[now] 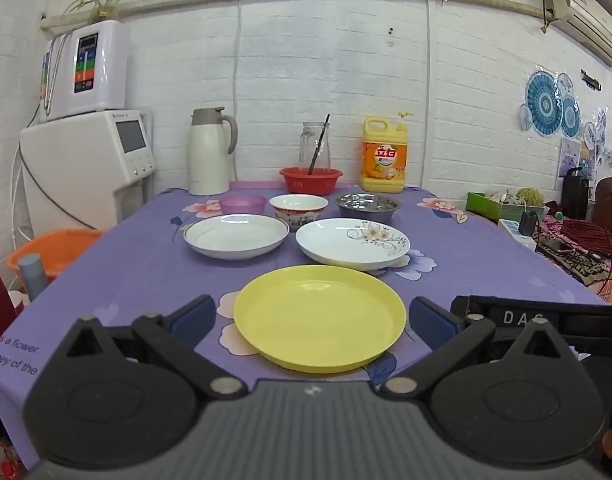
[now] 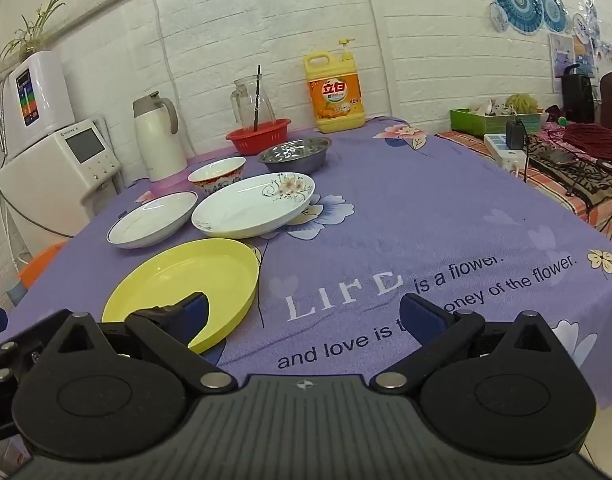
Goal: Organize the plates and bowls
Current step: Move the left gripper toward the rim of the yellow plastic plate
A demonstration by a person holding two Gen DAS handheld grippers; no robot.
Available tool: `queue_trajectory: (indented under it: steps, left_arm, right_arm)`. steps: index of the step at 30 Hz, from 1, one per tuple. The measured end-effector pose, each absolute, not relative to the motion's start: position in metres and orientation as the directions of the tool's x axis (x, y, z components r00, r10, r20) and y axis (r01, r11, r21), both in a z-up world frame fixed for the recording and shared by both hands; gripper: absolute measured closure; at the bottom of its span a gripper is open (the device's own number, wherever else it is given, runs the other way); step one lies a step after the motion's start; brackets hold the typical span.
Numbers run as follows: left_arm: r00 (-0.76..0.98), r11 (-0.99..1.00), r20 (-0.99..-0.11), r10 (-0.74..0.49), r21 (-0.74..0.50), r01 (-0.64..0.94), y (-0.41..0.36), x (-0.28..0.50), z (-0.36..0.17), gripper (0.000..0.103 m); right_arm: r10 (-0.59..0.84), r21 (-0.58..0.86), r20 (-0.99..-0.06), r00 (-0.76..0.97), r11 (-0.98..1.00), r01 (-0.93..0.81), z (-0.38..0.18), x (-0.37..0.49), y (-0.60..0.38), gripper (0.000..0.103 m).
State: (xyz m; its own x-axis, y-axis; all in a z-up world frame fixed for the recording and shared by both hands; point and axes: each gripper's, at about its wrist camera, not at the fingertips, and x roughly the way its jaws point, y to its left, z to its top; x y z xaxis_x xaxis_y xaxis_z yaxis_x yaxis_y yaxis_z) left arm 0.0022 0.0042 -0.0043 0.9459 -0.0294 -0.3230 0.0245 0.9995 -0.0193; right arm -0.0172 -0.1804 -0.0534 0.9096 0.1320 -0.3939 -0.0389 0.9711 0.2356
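Note:
A yellow plate lies nearest on the purple tablecloth. Behind it are a plain white plate and a flowered white plate. Further back stand a pink bowl, a red-patterned white bowl and a steel bowl. My left gripper is open, its fingers either side of the yellow plate's near half. My right gripper is open and empty, to the right of the yellow plate.
At the back stand a white thermos jug, a red basket with a glass pitcher, and a yellow detergent bottle. White appliances stand left of the table. A cluttered side table is to the right.

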Motion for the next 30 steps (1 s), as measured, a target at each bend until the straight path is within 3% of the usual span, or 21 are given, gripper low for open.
queue_trajectory:
  steps: [8,30]
  left_arm:
    - [0.955,0.999,-0.295,-0.039,-0.042,0.028,0.003,-0.005,0.002,0.0]
    - [0.954,0.999,-0.299,-0.03,-0.043,0.018,0.004,-0.006,0.005,0.0]
  right_arm:
    - [0.146,0.223,-0.412,0.899,0.973,-0.056,-0.063,0.031,-0.172,0.0]
    - [0.179,0.22,-0.4,0.899,0.971,-0.095,-0.067,0.027,-0.168,0.0]
